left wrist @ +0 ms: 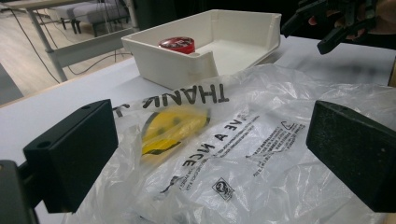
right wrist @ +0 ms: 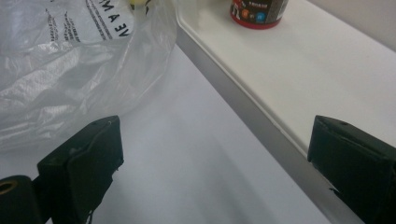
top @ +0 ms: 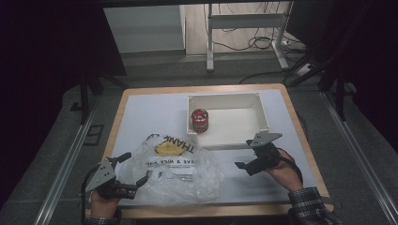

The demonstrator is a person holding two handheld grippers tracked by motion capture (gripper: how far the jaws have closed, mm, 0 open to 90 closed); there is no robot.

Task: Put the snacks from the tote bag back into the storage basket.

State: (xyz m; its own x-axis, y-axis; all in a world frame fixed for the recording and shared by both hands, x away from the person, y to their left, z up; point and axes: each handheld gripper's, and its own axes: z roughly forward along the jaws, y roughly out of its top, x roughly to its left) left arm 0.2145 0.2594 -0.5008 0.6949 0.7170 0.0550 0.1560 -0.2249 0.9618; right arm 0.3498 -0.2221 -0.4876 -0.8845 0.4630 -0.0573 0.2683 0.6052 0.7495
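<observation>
**Thin plastic bag lying between two spread grippers**

A clear plastic bag (top: 176, 173) is seen lying crumpled on the near half of the white table (top: 141, 112), its far edge close to the front wall of the white tray (top: 263, 110). A yellow patch is printed on it below dark lettering. A red can (top: 200, 120) stands upright inside the tray, at its left side.

The left gripper (top: 136, 176) is held at the bag's left edge with its jaws spread wide; in the left gripper view the film lies between and beyond the two black pads, but no pressing on it can be made out. The right gripper (top: 246, 161) is held to the right of the bag, just in front of the tray, jaws likewise spread and nothing between them; bare tabletop is seen in its own view.

The bag is judged to be very light, limp and slippery, and likely to slide or bunch rather than lift cleanly. A raised fold or the loose edge is best pinched, where several layers can be gathered. A flat, single layer is likely to slip from the pads.
</observation>
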